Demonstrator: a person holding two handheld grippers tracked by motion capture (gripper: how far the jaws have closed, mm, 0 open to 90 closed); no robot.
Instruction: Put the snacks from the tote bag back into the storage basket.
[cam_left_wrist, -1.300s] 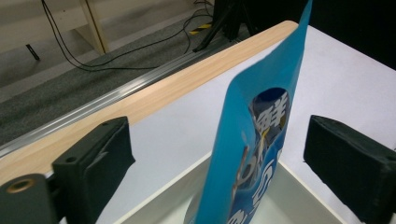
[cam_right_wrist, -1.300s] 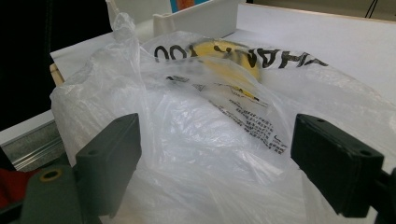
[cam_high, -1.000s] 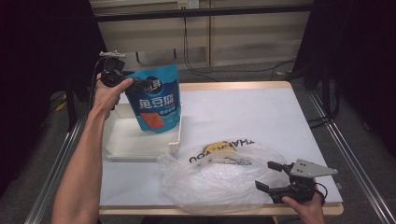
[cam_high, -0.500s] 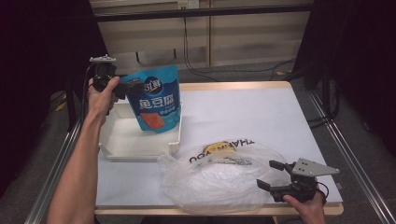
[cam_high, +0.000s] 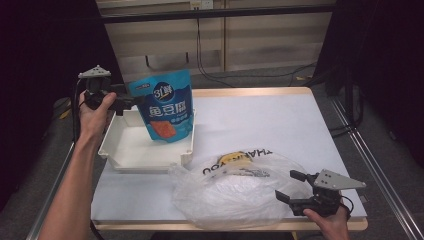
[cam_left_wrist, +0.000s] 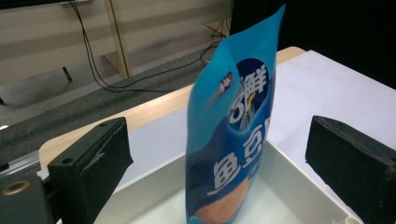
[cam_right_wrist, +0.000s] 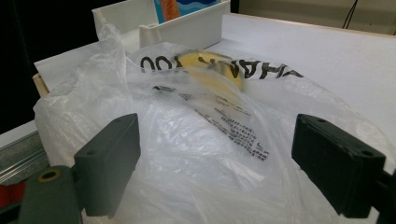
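High view: blue pouch (cam_high: 166, 107) upright in white tray (cam_high: 131, 159), left gripper (cam_high: 121, 100) just beside, jaws apart. Clear plastic bag (cam_high: 235, 192) on table (cam_high: 270, 120), right gripper (cam_high: 292, 186) at its edge, jaws apart, nothing between.

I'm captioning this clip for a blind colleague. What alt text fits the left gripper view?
A tall blue snack pouch with white lettering stands in a white tray, framed between the left gripper's two open black jaws, neither touching it. Behind lie the white-topped table and cables on a grey floor.
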